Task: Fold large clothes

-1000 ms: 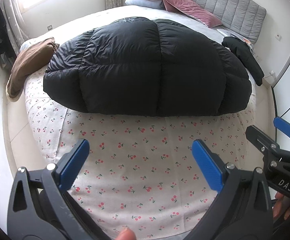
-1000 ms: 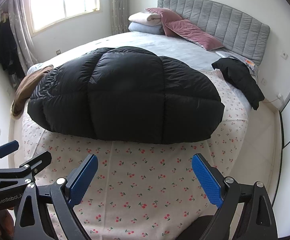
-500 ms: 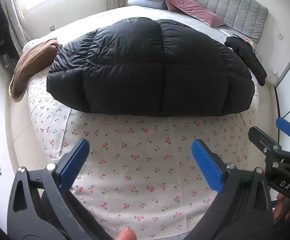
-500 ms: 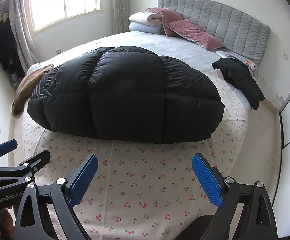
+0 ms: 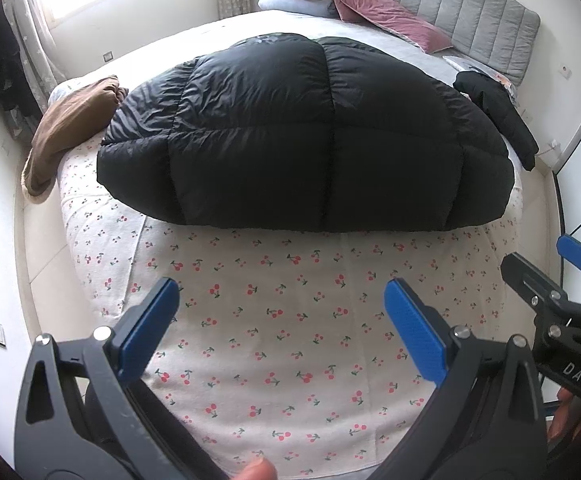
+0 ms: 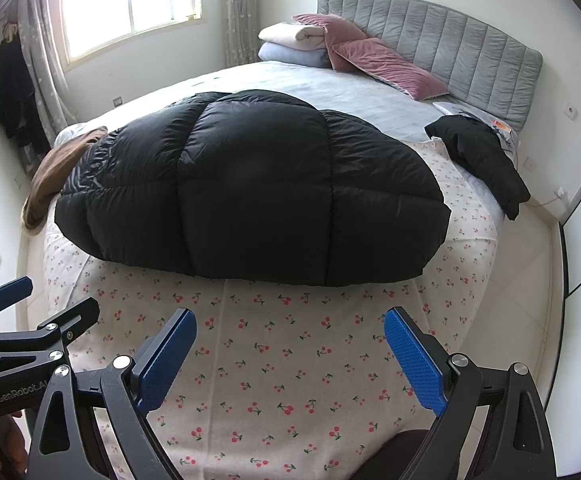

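A brown garment (image 5: 62, 132) hangs over the bed's far left edge. A black puffer jacket (image 5: 306, 136) lies spread across the middle of the bed, on a cherry-print sheet (image 5: 274, 320). Near the camera, the left gripper (image 5: 280, 316) and right gripper (image 6: 288, 354) hover above the sheet, both spread wide and empty. A smaller black garment (image 6: 478, 156) lies far right.

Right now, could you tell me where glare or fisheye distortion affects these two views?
Right wrist view: the window is blown out white and the headboard bows. Left wrist view: the black down jacket bulges, with dark corners; both stay sharp.
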### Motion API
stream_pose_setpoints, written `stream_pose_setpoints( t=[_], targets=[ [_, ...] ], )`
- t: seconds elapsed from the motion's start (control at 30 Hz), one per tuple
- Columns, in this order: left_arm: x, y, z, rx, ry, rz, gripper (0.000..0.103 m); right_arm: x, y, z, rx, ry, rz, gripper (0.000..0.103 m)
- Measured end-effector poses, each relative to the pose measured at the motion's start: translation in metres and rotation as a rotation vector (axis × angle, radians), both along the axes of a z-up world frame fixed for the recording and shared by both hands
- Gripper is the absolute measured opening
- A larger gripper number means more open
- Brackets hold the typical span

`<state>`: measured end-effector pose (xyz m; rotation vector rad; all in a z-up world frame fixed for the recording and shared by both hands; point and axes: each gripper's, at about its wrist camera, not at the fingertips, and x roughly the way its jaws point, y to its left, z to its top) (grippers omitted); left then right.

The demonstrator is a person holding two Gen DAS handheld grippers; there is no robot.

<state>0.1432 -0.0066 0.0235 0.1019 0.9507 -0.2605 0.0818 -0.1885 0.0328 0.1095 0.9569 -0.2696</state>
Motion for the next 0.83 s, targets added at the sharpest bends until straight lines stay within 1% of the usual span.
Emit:
stream_pose_setpoints(
  t=[0.4, 0.6, 0.83],
  targets=[
    [0.0, -0.009, -0.003, 0.008, 0.02, -0.015, 0.102, -0.002, -0.005, -0.001, -0.001, 0.005, -0.009, 0.096],
    [0.002, -0.012, -0.009, 0.046, 0.034, 0.0, 0.102, -0.001, -0.005, -0.002, 0.0, 0.008, -0.008, 0.096],
    [0.003, -0.012, -0.01, 0.04, 0.03, 0.005, 0.102, 0.0, -0.006, -0.005, 0.007, 0.011, -0.009, 0.096]
  ],
)
